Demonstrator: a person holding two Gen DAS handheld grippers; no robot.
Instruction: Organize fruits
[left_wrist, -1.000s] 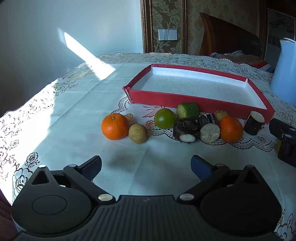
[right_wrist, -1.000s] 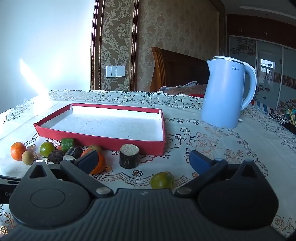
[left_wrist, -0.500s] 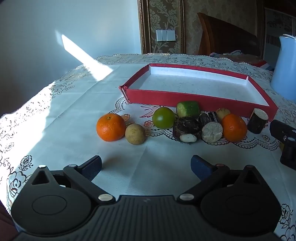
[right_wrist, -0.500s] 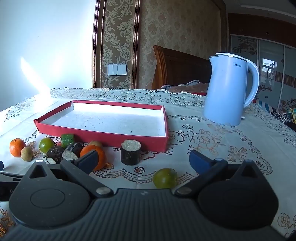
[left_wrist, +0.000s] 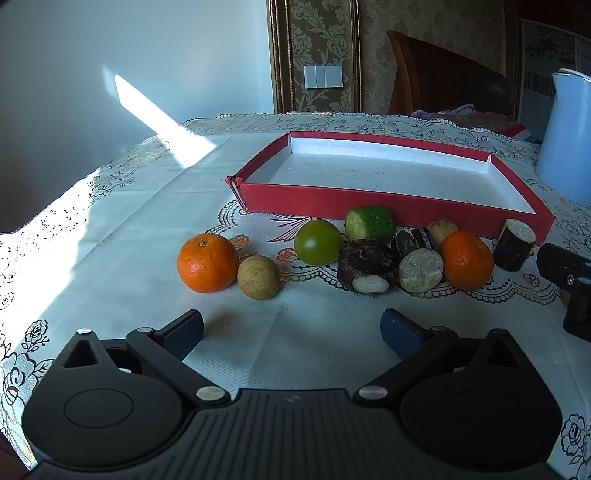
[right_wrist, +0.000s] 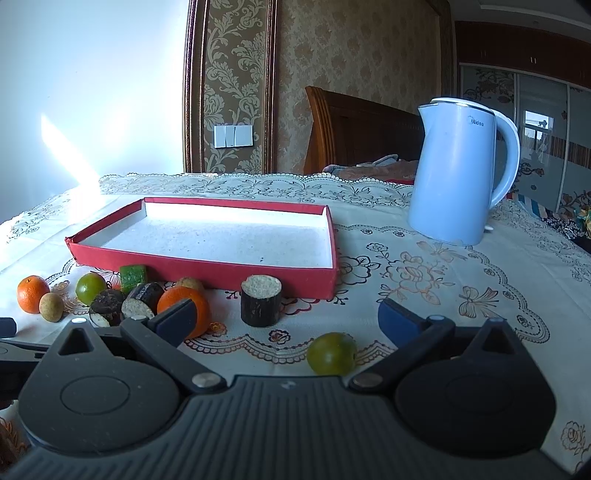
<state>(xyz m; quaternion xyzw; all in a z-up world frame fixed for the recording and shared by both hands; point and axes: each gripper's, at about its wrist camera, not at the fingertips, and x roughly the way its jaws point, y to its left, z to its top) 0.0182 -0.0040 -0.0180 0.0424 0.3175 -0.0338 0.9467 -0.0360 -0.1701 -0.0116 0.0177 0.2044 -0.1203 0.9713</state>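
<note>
1. Fruits lie in a row on the tablecloth (left_wrist: 110, 229) before the red tray (left_wrist: 369, 203): 2 oranges (left_wrist: 207, 263), a green tomato (left_wrist: 318, 242), a small green fruit (right_wrist: 331, 353).
2. Left gripper (left_wrist: 291, 330) hangs open, holding nothing.
3. Right gripper (right_wrist: 286, 317) gapes likewise.
4. Blue kettle (right_wrist: 458, 170) stands right of the tray.

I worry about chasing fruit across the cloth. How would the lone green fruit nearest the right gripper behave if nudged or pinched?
The green fruit looks round and smooth, so a nudge would probably send it rolling over the flat tablecloth. Its glossy skin may slip between the pads unless the right gripper, now open, closes across its middle. It seems small and likely light.
</note>
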